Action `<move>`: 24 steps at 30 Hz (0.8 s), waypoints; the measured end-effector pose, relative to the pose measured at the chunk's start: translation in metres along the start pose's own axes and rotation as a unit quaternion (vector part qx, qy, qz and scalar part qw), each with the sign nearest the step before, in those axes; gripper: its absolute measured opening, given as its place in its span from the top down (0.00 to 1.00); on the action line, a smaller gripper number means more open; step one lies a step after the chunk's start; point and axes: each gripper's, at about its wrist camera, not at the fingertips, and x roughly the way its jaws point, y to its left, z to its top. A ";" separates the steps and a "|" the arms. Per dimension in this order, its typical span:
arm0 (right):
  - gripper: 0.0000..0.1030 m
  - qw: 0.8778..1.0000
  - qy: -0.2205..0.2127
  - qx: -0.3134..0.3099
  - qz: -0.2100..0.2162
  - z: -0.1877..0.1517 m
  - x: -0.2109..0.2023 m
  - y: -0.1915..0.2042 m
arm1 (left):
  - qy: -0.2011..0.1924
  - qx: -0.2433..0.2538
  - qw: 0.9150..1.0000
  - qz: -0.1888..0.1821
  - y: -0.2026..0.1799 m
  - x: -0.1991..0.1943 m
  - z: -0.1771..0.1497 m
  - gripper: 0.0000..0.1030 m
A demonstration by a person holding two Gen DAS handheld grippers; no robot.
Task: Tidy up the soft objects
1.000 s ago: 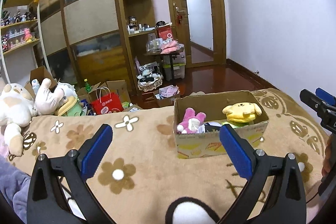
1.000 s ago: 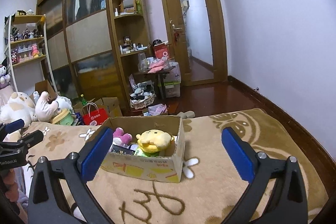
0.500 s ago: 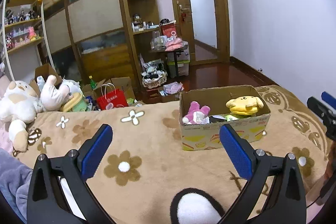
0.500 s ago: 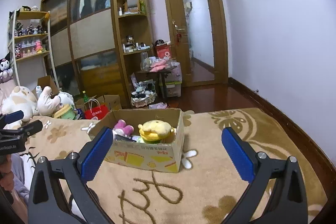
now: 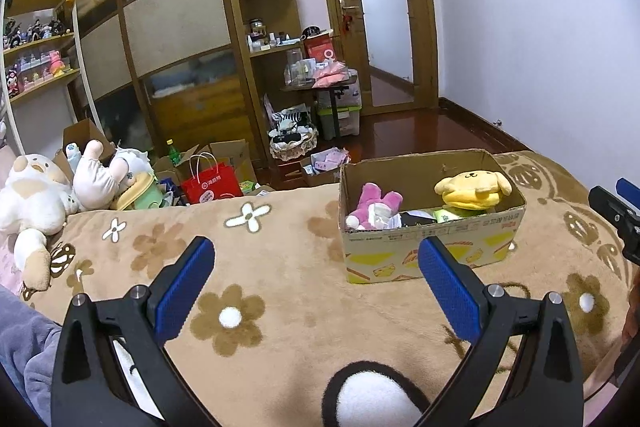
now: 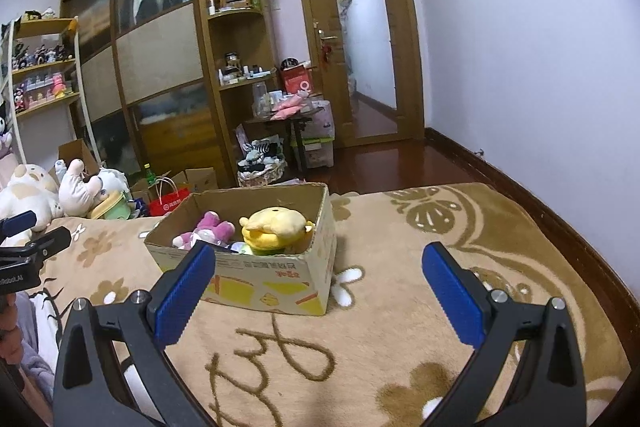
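Observation:
A cardboard box (image 5: 432, 255) (image 6: 260, 287) stands on the tan flowered blanket. In it lie a pink plush toy (image 5: 374, 205) (image 6: 206, 231) and a yellow dog plush (image 5: 472, 189) (image 6: 274, 231) on some smaller items. My left gripper (image 5: 316, 283) is open and empty, held above the blanket to the left of the box. My right gripper (image 6: 320, 291) is open and empty, just in front of the box's right corner. Each gripper shows at the edge of the other's view.
Large white plush toys (image 5: 36, 199) (image 6: 36, 195) lie at the blanket's far left. A black-and-white plush (image 5: 372, 399) lies right under the left gripper. Past the bed are a red bag (image 5: 210, 183), boxes, a wardrobe, shelves and a door.
Both cameras have risen and tilted a little, so the box sits lower in the left view. Both grippers stay open and empty.

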 end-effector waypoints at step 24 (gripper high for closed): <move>0.00 1.000 0.003 -0.002 -0.004 -0.002 0.003 -0.001 | -0.009 0.014 1.000 0.007 -0.011 0.001 0.001 0.02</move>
